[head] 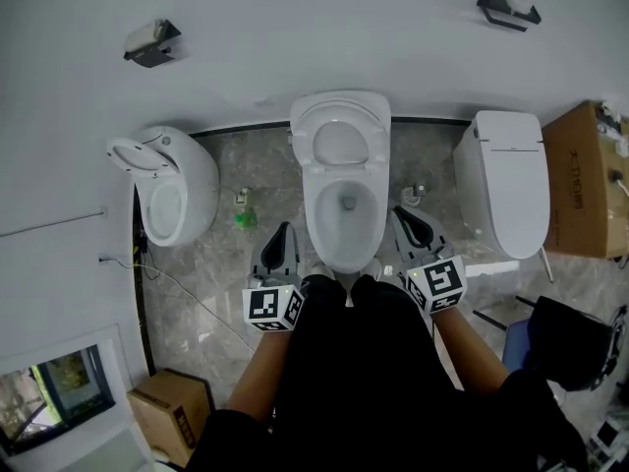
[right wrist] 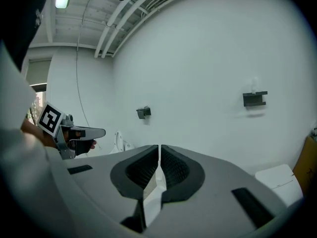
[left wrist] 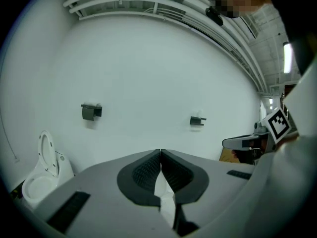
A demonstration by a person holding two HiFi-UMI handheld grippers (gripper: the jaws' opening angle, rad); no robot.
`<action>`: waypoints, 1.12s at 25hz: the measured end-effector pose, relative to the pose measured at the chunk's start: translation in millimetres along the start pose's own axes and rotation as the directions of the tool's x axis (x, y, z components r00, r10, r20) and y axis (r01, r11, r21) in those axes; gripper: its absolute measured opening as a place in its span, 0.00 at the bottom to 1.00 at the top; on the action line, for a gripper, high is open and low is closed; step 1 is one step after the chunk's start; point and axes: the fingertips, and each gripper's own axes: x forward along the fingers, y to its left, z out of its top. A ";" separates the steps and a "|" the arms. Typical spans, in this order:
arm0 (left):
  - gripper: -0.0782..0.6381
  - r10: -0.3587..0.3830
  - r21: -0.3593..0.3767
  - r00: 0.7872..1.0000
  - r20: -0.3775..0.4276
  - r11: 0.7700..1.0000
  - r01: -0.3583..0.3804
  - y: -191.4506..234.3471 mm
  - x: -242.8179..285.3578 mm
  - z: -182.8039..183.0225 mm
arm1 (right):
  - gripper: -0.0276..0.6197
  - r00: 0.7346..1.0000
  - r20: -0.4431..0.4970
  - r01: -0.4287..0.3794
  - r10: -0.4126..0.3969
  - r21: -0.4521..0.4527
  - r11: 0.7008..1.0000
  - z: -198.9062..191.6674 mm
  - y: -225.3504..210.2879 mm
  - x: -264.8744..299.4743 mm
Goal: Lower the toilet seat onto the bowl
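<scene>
Against the white wall [head: 295,28], at the floor's [head: 216,273] back edge, the middle toilet bowl [head: 344,249] stands with its toilet seat [head: 379,141] tipped upright. Flanking the bowl's front, the left gripper [head: 283,232] and right gripper [head: 405,216] hang clear of it, each with jaws pressed together on nothing.

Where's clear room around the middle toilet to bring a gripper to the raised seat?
Over the open bowl, up to the raised seat, nothing intrudes. The floor gap toward the left toilet holds green litter and the left gripper; the gap toward the closed right toilet holds a floor fitting and the right gripper. Both are crowded.
</scene>
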 end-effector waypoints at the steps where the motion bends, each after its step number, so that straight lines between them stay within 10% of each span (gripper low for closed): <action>1: 0.13 0.004 -0.014 1.000 -0.009 1.000 -0.004 4.5 2.7 -3.7 | 0.09 1.000 -0.006 -0.002 0.002 -0.006 1.000 -0.7 -2.7 4.9; 28: 0.13 -0.150 -0.002 0.974 -0.169 0.988 0.152 84.6 206.8 -50.5 | 0.09 0.981 -0.133 0.132 -0.140 -0.073 0.989 11.2 -68.1 201.2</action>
